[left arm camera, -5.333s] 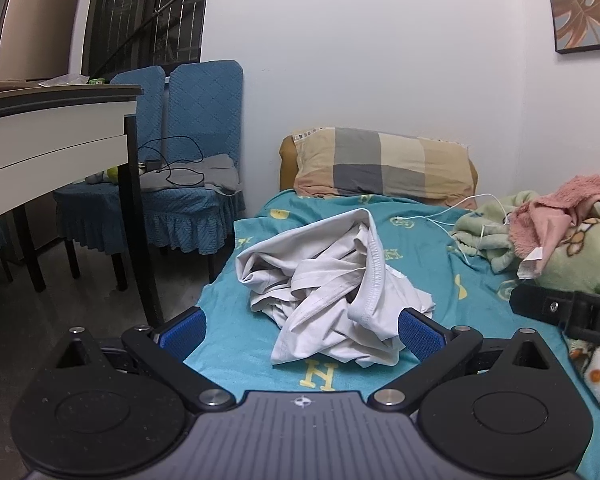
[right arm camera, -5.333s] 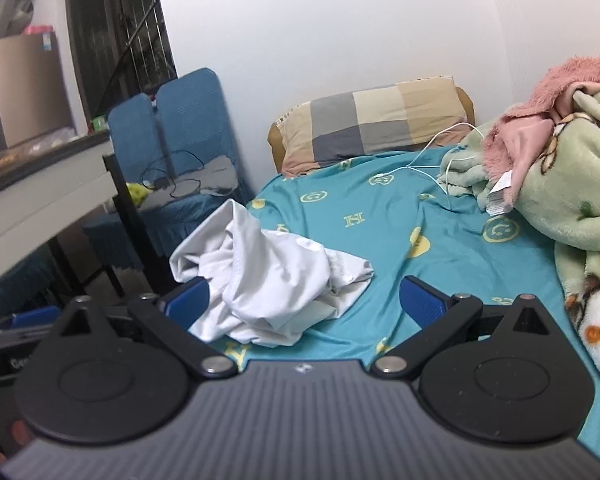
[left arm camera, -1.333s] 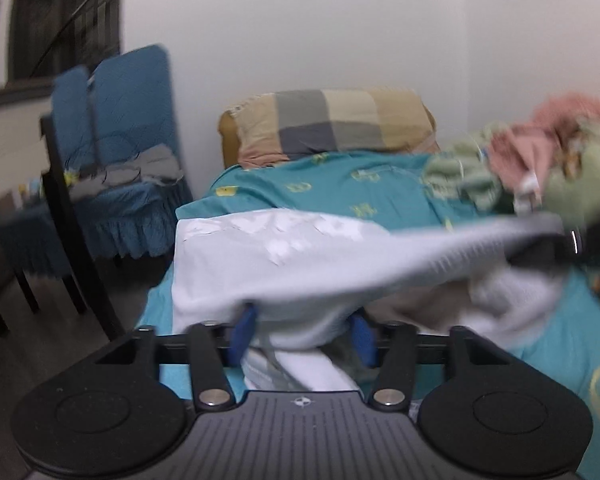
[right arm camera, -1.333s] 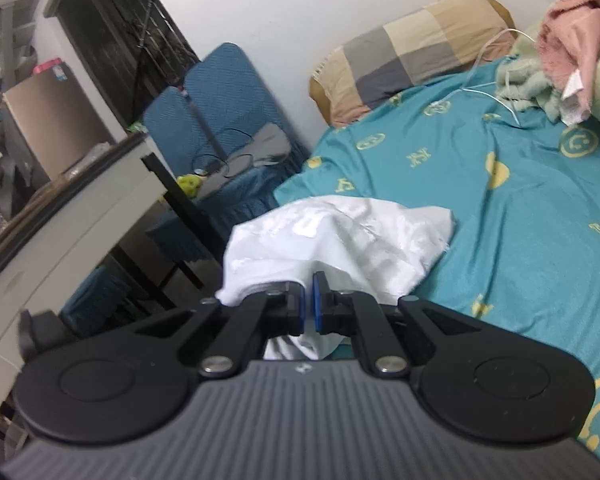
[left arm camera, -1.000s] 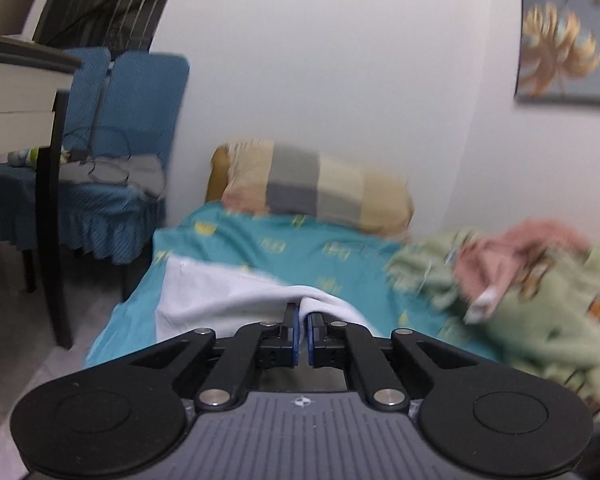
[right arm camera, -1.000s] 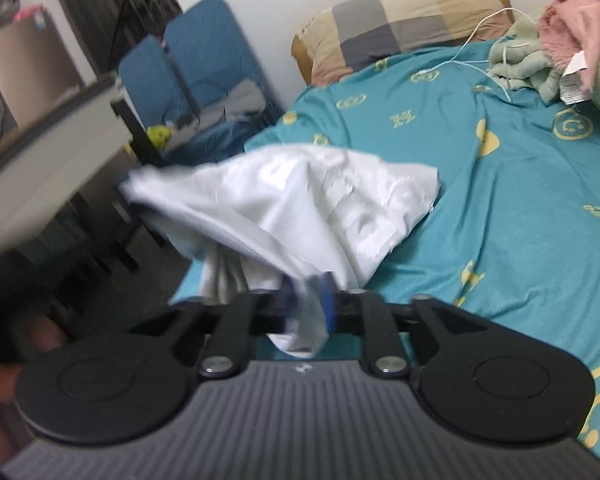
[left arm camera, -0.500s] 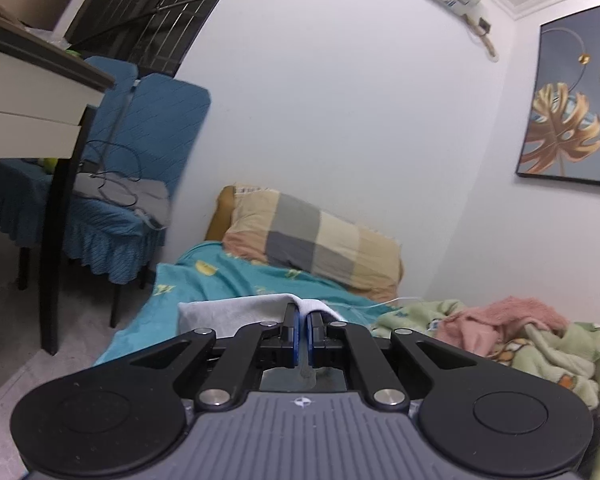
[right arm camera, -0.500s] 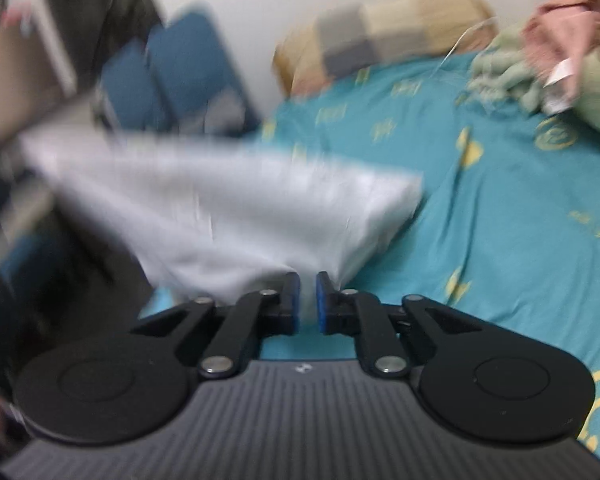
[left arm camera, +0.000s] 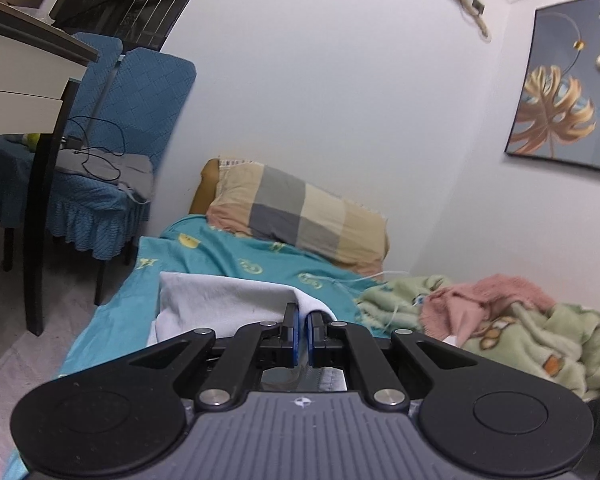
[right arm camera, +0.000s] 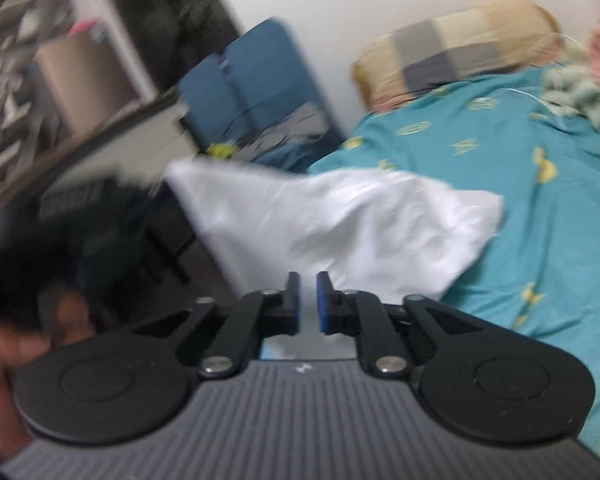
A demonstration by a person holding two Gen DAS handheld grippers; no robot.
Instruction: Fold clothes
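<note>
A white garment (left arm camera: 220,300) hangs stretched over the near left corner of the teal bed sheet (left arm camera: 220,252). My left gripper (left arm camera: 302,334) is shut on an edge of it, held above the bed. In the blurred right wrist view the white garment (right arm camera: 340,220) spreads as a taut sheet toward the bed's left edge. My right gripper (right arm camera: 308,304) has its jaws nearly together with a narrow gap, and the cloth lies just beyond its tips; whether it pinches the cloth does not show.
A plaid pillow (left arm camera: 300,216) lies at the head of the bed. Green and pink blankets (left arm camera: 500,312) are heaped on the right. Blue covered chairs (left arm camera: 112,128) and a dark-legged desk (left arm camera: 40,80) stand left of the bed.
Both grippers closed on the crumpled garment and lifted it. The left gripper rose and tilted up toward the wall. The garment now hangs spread out instead of lying in a heap.
</note>
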